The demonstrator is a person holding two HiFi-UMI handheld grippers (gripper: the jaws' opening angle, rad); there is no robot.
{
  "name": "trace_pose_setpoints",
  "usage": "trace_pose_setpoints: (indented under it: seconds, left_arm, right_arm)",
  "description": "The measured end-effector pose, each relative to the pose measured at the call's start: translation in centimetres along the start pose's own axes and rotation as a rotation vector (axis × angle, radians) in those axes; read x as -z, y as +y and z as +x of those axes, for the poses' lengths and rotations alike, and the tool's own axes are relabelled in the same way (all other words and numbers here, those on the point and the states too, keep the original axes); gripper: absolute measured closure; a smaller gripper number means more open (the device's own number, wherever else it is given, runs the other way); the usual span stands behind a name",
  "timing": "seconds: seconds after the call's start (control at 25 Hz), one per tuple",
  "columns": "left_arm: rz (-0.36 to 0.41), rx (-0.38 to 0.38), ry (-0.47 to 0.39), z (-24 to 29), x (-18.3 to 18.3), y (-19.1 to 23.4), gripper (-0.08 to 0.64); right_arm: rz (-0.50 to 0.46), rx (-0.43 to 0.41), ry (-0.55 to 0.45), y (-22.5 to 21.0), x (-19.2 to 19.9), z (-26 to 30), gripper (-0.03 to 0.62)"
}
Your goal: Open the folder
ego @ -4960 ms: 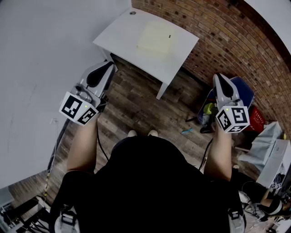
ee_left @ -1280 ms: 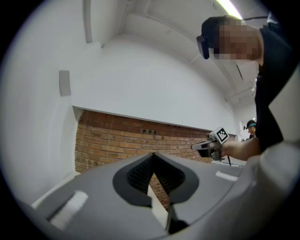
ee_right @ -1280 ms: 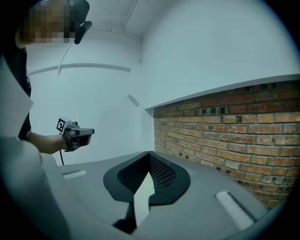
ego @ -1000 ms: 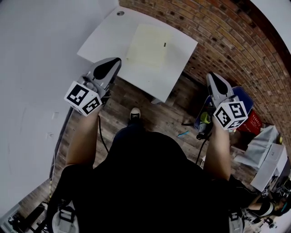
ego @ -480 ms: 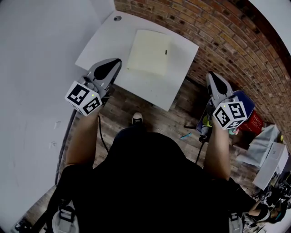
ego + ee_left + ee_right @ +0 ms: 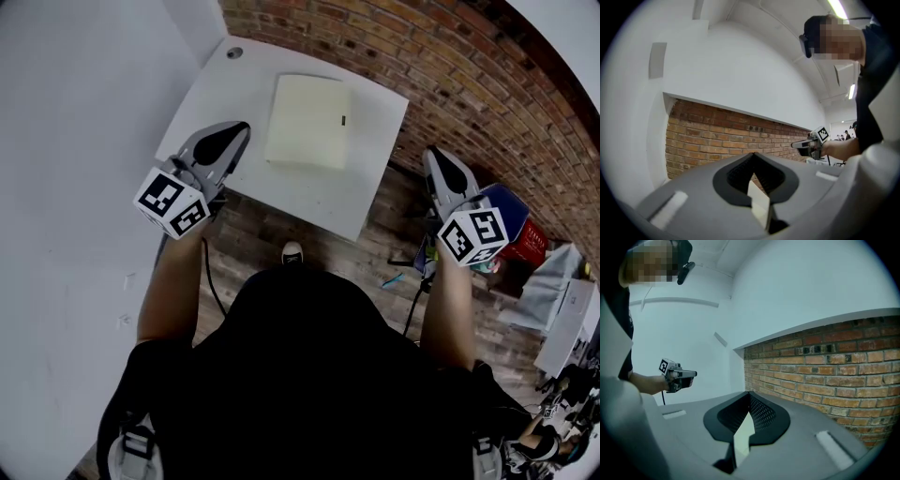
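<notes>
One shoe [image 6: 292, 253] stands nearest, on the wooden floor [image 6: 248, 230], just short of the table's near edge. You hold both tools out ahead of you, well apart from each other.

Your left gripper [image 6: 238, 129] is closed. Its own view shows the two dark pads met at the tip with nothing between them. In the head view its tip overlaps the near left edge of the white table [image 6: 309, 202].

Your right gripper [image 6: 431, 156] is likewise closed and empty, pads together. It sits to the right of the table, over the floor, with a blue bin [image 6: 511, 204] and a red crate [image 6: 532, 242] just to its right.

The folder [image 6: 307, 120] is pale yellow and lies flat and closed on the table top, towards the far side and about midway across. It has a small dark mark on its right edge. It lies farther out than both grippers, and neither touches it.

A round hole [image 6: 234, 53] marks the table's far left corner. Beyond the table runs a brick wall [image 6: 450, 66], and a plain white wall [image 6: 84, 94] lies to the left.
</notes>
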State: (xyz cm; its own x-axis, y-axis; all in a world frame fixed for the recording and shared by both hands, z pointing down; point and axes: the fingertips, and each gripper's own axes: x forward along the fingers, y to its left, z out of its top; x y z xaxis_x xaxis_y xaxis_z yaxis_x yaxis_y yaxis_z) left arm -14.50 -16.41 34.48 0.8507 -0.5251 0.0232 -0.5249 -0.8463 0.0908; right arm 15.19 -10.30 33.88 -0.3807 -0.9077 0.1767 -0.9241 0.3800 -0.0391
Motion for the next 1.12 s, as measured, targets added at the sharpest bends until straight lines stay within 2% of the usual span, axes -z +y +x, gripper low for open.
trace_pose_setpoints:
  seconds: [0.56, 1.12]
  left_arm:
    - [-0.017, 0.090, -0.019, 0.5, -0.3, 1.8, 0.555]
    - [-0.026, 0.105, -0.047, 0.4, -1.0, 2.0, 0.555]
  right_arm:
    - [-0.035, 0.007, 0.021, 2.4, -1.5, 1.6, 0.591]
    - [-0.054, 0.007, 0.055, 3.8, -1.5, 0.7, 0.591]
